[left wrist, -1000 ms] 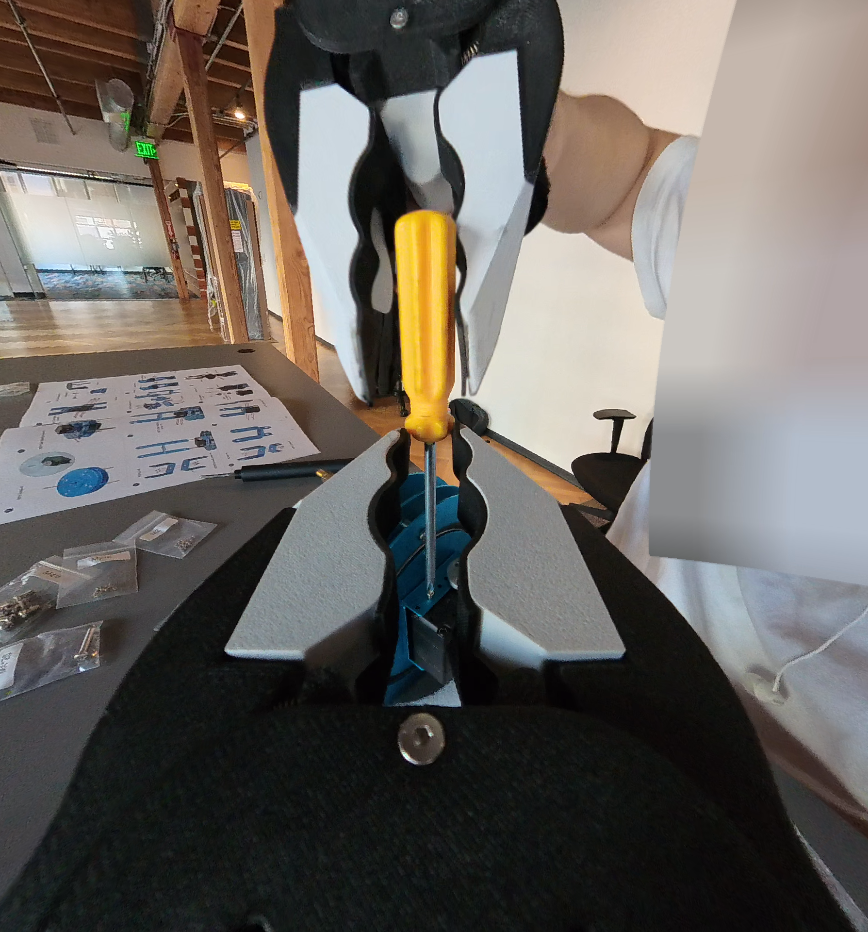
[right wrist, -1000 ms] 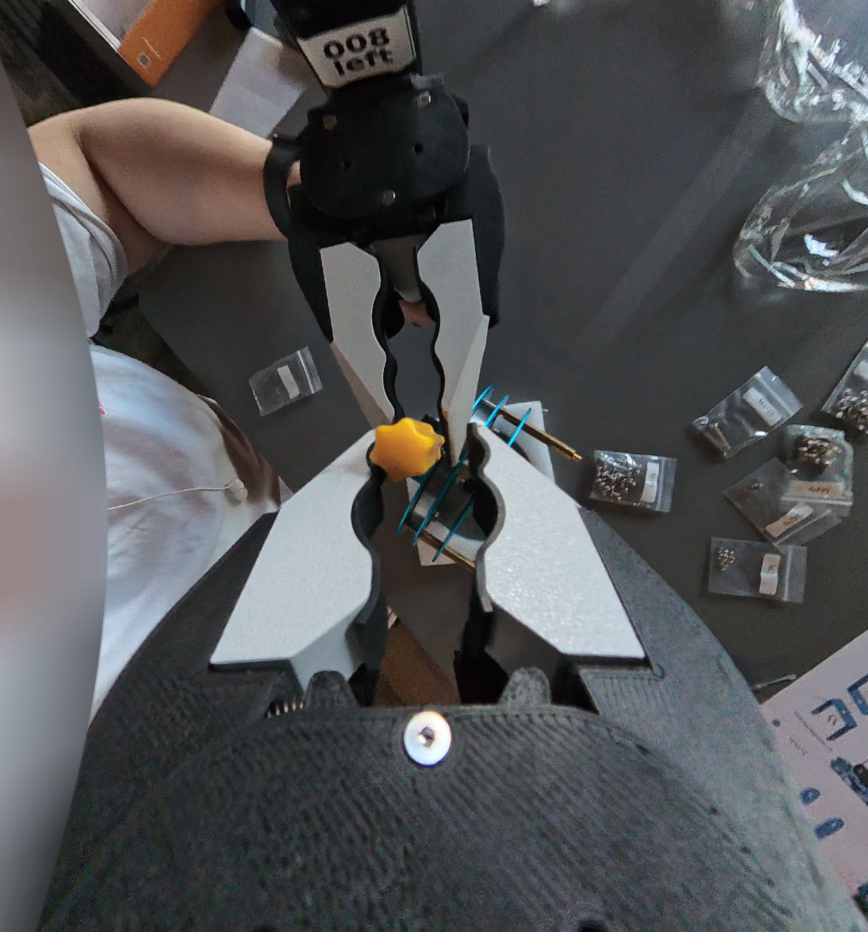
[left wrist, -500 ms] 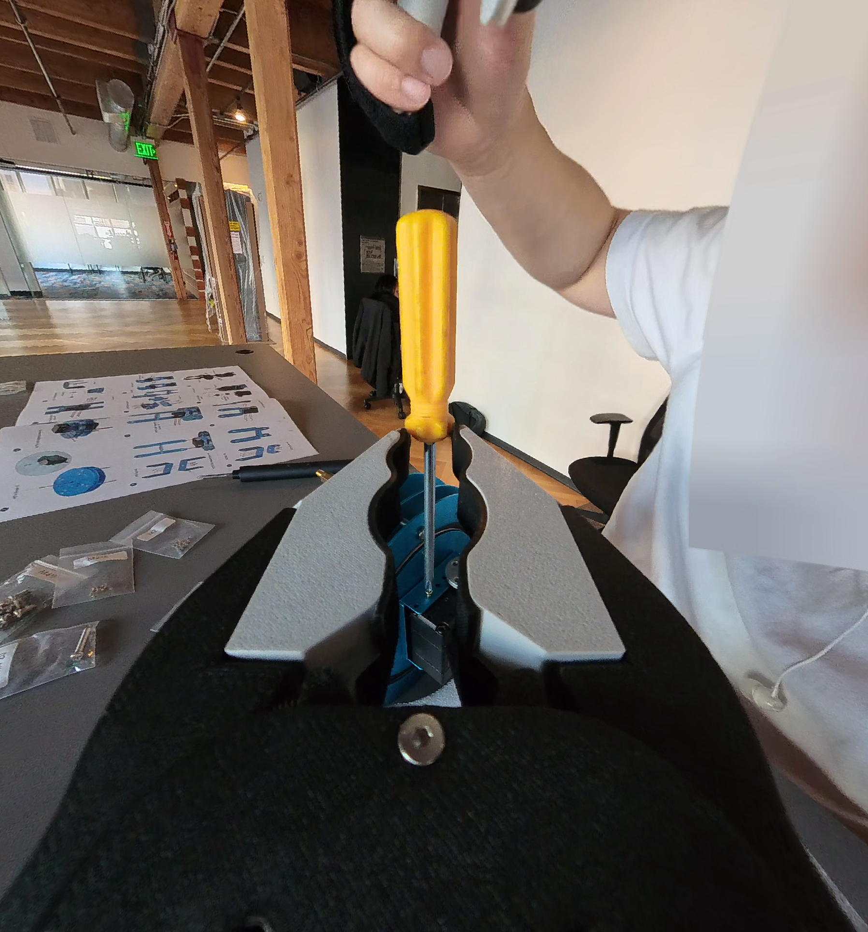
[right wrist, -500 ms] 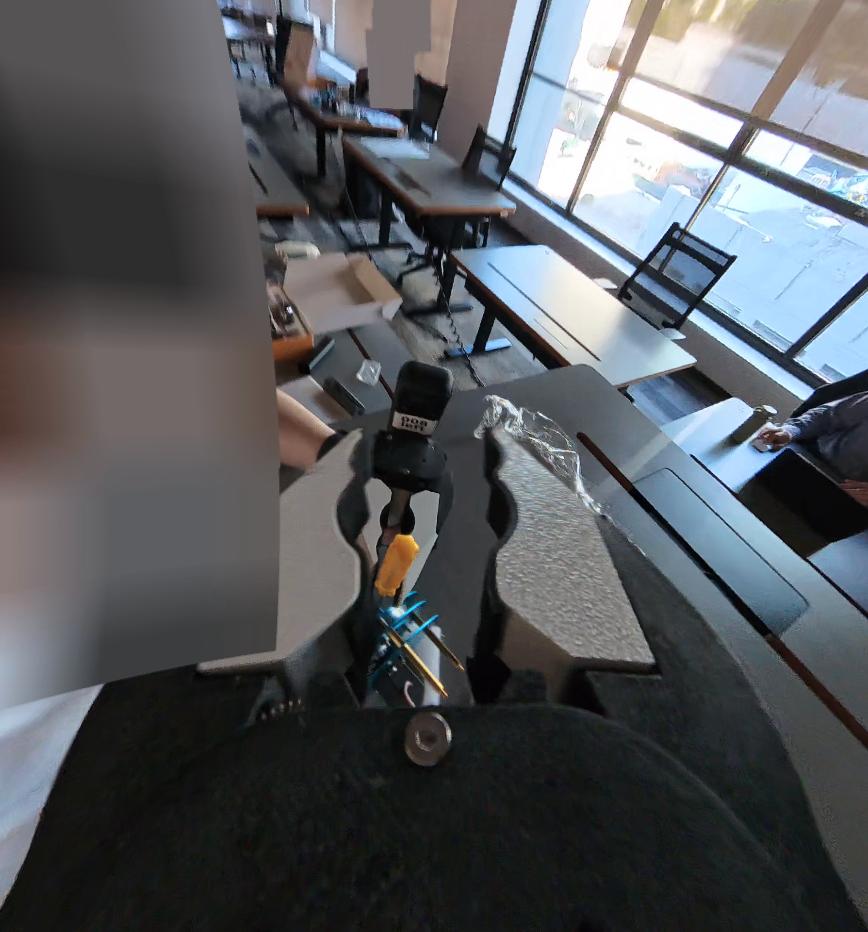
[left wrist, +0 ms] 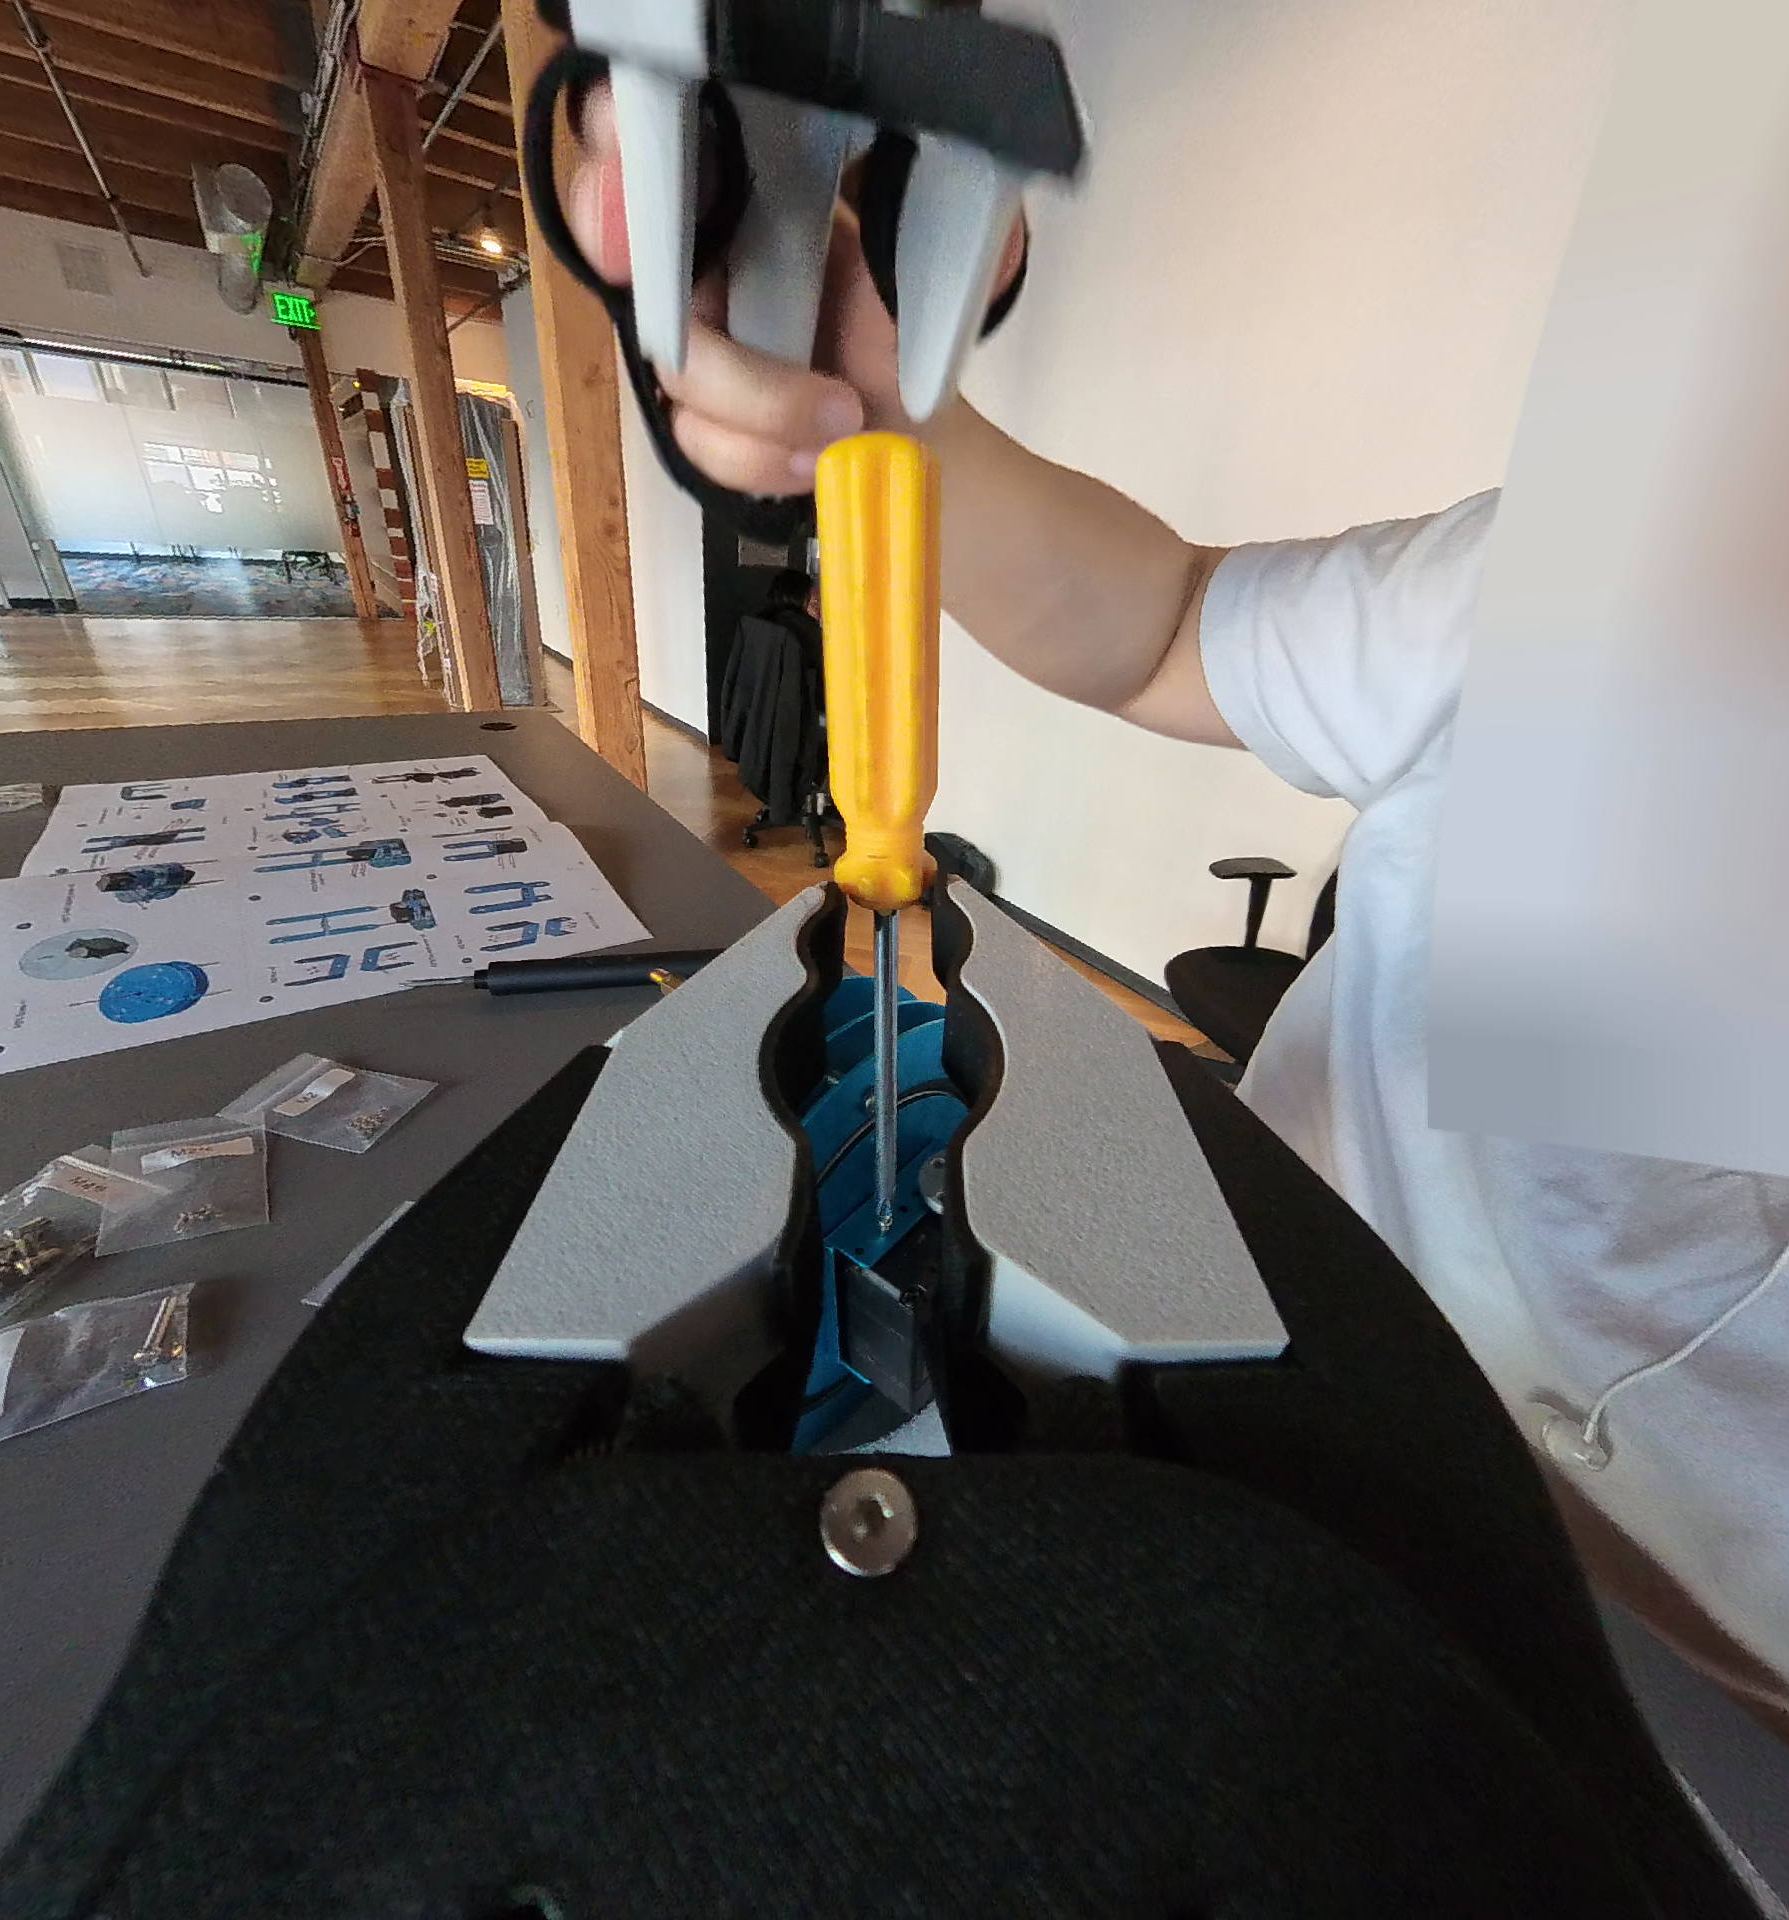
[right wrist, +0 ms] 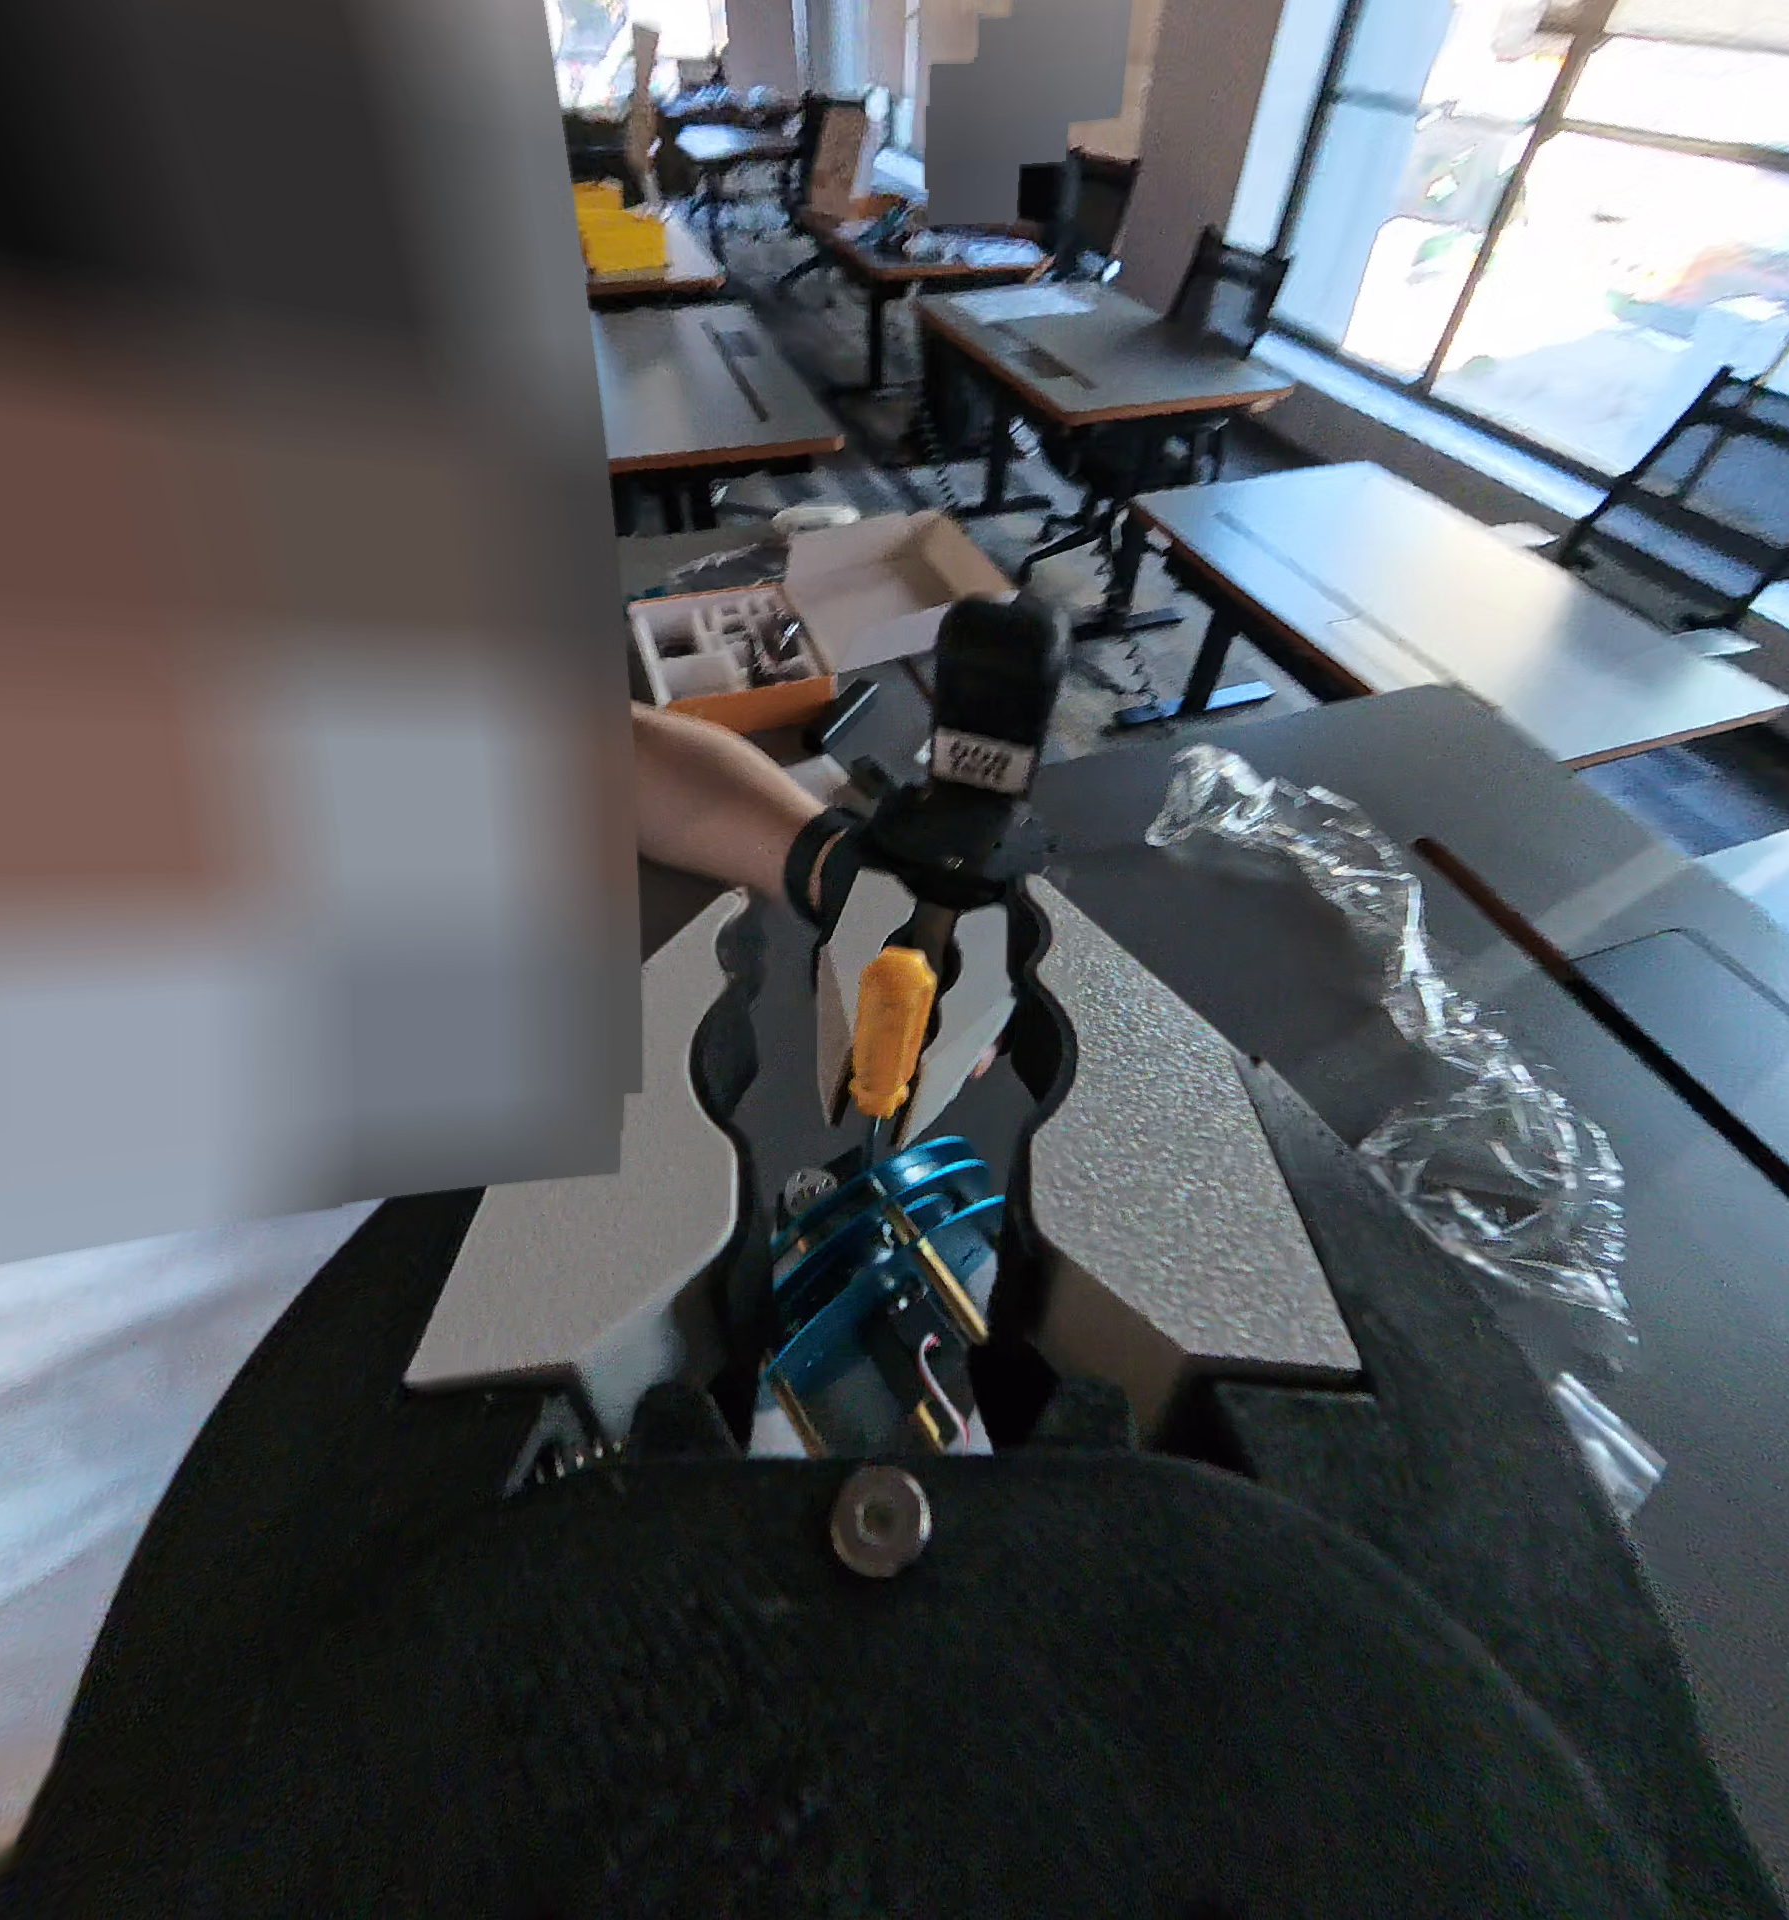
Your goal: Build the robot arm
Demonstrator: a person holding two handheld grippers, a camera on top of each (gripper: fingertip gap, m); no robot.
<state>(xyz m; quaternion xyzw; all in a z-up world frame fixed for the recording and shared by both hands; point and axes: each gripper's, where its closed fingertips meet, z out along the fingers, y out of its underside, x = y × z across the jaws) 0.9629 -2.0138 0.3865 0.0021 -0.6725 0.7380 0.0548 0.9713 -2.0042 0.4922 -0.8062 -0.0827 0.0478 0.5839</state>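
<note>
My left gripper is shut on a blue disc assembly with a dark block at its base. A yellow-handled screwdriver stands upright, its tip seated in the assembly and its shaft between my left fingertips. My right gripper hangs open and blurred just above the handle top, not touching it. In the right wrist view my right gripper is open; past it are the screwdriver, the blue assembly and the left gripper.
On the dark table to the left lie printed instruction sheets, a black pen-like tool and several small bags of screws. Crumpled clear plastic lies right. An open parts box sits behind. A person in white stands close.
One second ago my right gripper was around the screwdriver handle. It let go and swung up and away, and has now come back down just above the handle. Screwdriver and left gripper stayed put.
</note>
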